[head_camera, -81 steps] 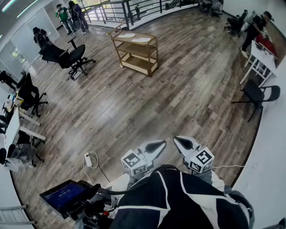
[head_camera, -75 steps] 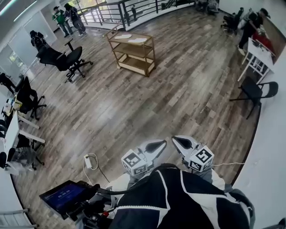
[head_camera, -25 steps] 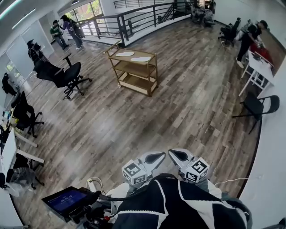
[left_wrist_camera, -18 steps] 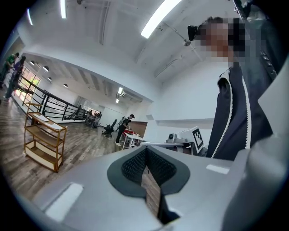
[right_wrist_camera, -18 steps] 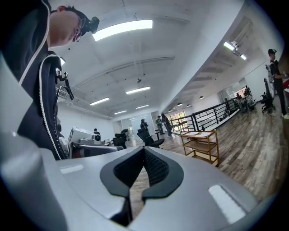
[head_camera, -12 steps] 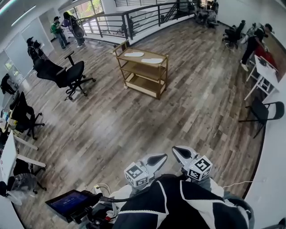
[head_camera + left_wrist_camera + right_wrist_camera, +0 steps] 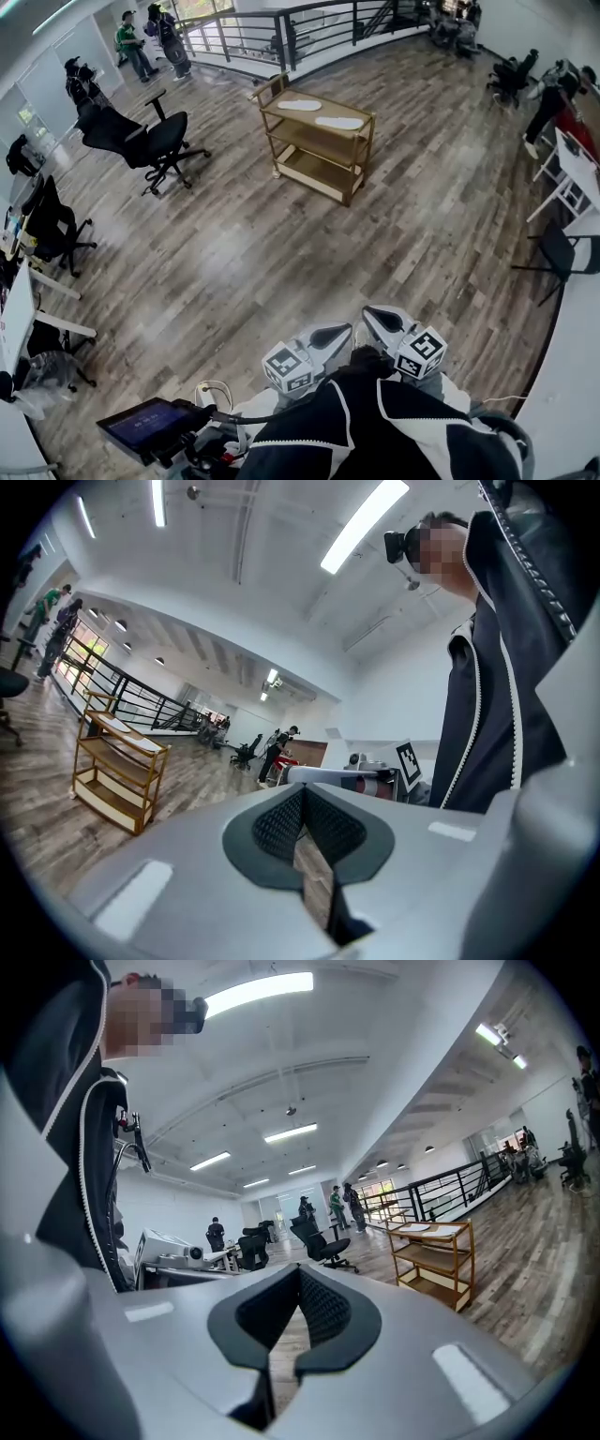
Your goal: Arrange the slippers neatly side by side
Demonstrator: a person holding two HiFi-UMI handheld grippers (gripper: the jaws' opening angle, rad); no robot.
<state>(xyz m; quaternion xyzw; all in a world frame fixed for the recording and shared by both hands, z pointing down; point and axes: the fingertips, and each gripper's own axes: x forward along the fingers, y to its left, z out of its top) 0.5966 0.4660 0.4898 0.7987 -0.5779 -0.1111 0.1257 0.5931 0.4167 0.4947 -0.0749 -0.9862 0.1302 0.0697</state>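
**Head view.** The left gripper and the right gripper are pointing forward from the person's dark jacket, with their tips near each other over the plank floor. The two white slippers are lying flat on the top shelf of a wooden cart. They are set apart from one another and are well away from both grippers.

**Left gripper view.** The fingers are pressing together and gripping nothing. The cart is standing far off at the left.

**Right gripper view.** The fingers are also pressing together and gripping nothing. The cart is standing at the right, with the slippers lying on its top shelf.
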